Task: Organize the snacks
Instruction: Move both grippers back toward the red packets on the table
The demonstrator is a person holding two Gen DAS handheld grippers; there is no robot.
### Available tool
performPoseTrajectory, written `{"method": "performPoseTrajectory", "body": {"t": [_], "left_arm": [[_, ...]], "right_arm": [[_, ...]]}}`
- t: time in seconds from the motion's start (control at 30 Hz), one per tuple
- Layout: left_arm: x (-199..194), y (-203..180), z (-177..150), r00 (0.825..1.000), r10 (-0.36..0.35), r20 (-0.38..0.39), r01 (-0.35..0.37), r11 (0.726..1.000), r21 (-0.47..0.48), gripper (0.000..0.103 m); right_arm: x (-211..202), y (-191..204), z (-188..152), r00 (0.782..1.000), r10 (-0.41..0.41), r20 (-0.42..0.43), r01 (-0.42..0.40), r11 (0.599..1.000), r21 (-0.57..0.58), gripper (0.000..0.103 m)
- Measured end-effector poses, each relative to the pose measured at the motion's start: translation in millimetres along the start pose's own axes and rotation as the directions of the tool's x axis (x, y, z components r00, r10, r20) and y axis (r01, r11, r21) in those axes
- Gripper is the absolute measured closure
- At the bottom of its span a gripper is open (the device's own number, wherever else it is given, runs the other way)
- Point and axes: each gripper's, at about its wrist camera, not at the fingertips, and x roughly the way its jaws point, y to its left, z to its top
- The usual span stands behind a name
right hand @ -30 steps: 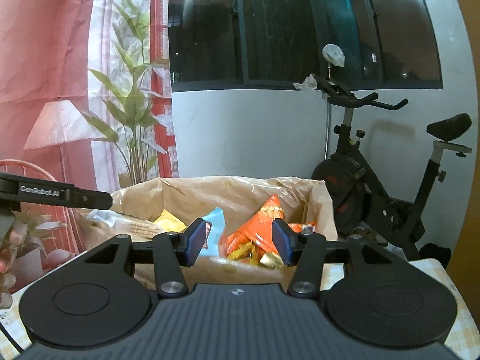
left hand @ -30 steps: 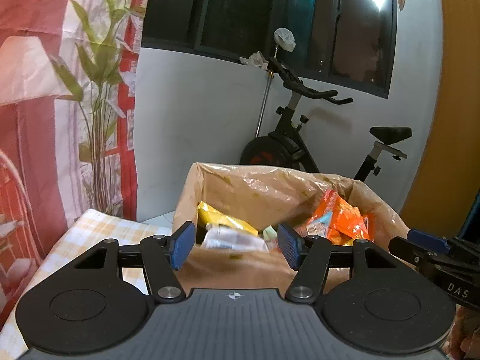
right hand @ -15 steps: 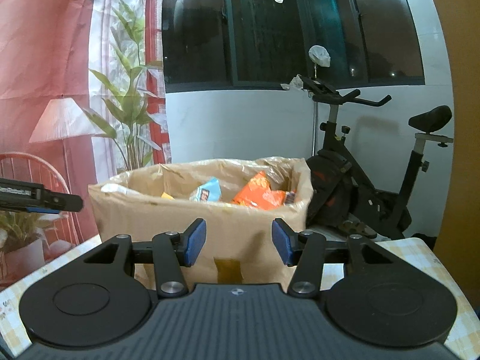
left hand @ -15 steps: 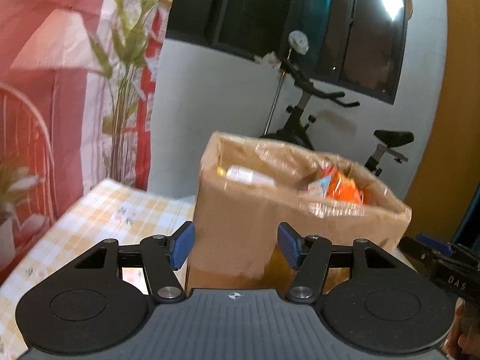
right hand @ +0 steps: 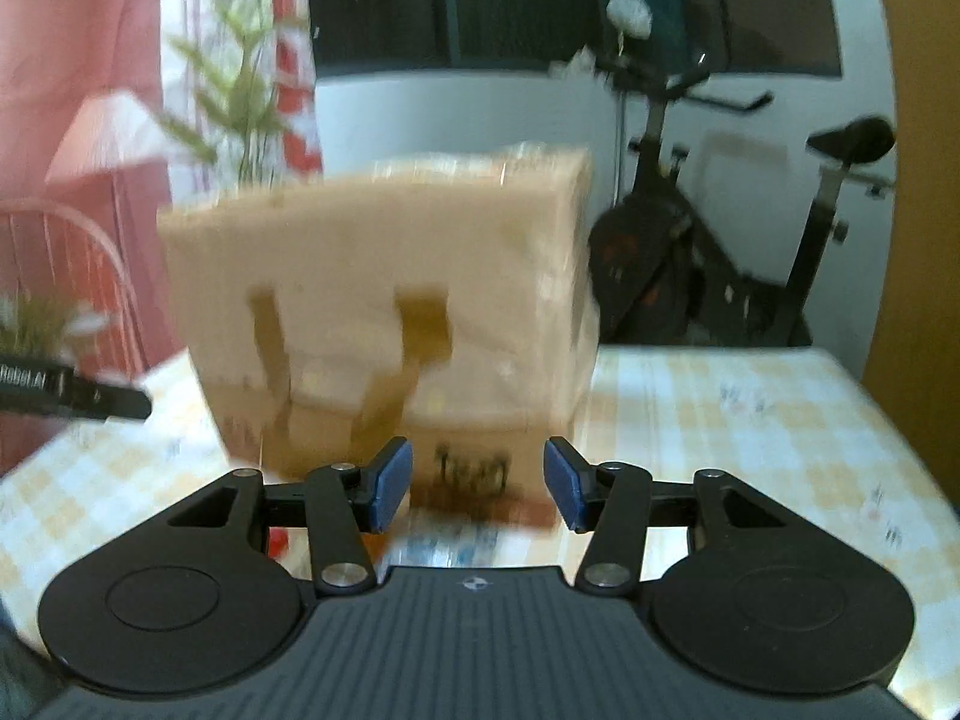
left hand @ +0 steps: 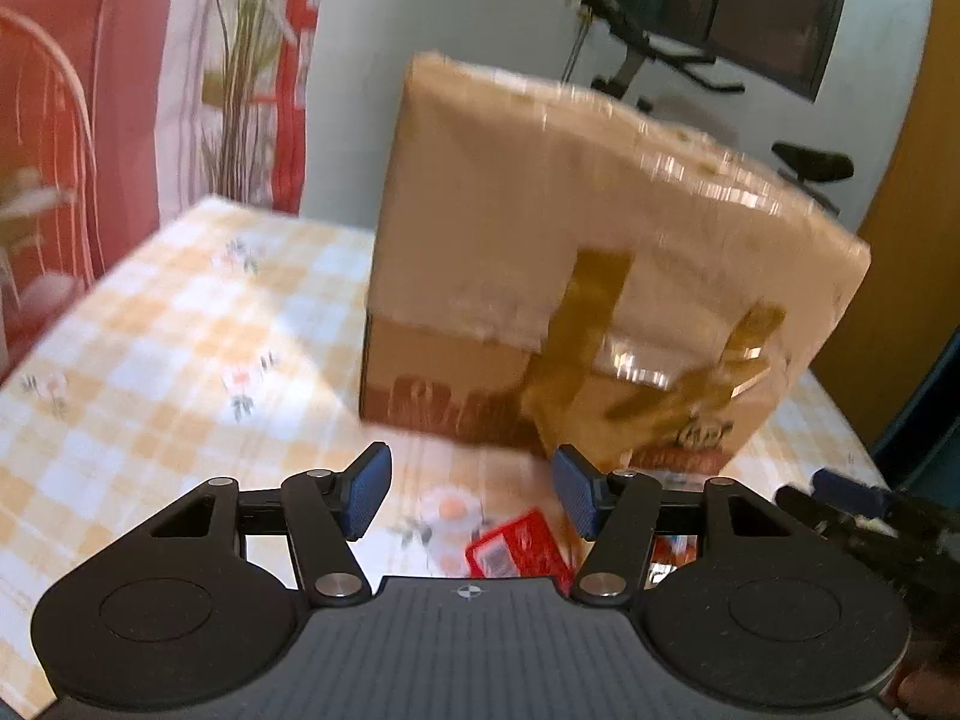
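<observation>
Left gripper, right gripper: matte black plastic, blue ribbed pads, silver pivot screws, ribbed grey housing.

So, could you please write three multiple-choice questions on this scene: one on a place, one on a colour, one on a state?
1. Where does the cardboard box stand?
A. on the checked tablecloth
B. on the floor
C. on the exercise bike

2. What colour is the snack packet lying in front of the box?
A. green
B. red
C. black

3. How are the left tongs?
A. shut on the packet
B. shut on the box
C. open, holding nothing

Answers:
1. A, the box base rests on the cloth.
2. B, the wrapper is plainly red.
3. C, the blue pads stand apart with only cloth and packet seen beyond.
</observation>
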Motion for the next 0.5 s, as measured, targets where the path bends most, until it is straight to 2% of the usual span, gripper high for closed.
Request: {"method": "performPoseTrajectory", "body": {"t": [0.13, 0.27, 0.5], "left_arm": [[10.5, 5.2, -12.0, 0.998, 0.017, -0.054, -0.017, 1.0, -0.007, 0.043], [14.6, 9.1, -16.4, 0.996, 0.031, -0.085, -0.034, 0.999, -0.026, 0.043], [15.3, 11.4, -15.9, 0.995, 0.039, -0.095, -0.042, 0.999, -0.031, 0.044]], "right_arm": [[12.9, 4.2, -19.8, 0.994, 0.036, -0.107, -0.037, 0.999, -0.011, 0.051], [24.7, 11.5, -32.7, 0.983, 0.065, -0.173, -0.074, 0.996, -0.047, 0.05], [43.5, 20.8, -39.8, 0.967, 0.105, -0.233, -0.136, 0.983, -0.12, 0.026]]}}
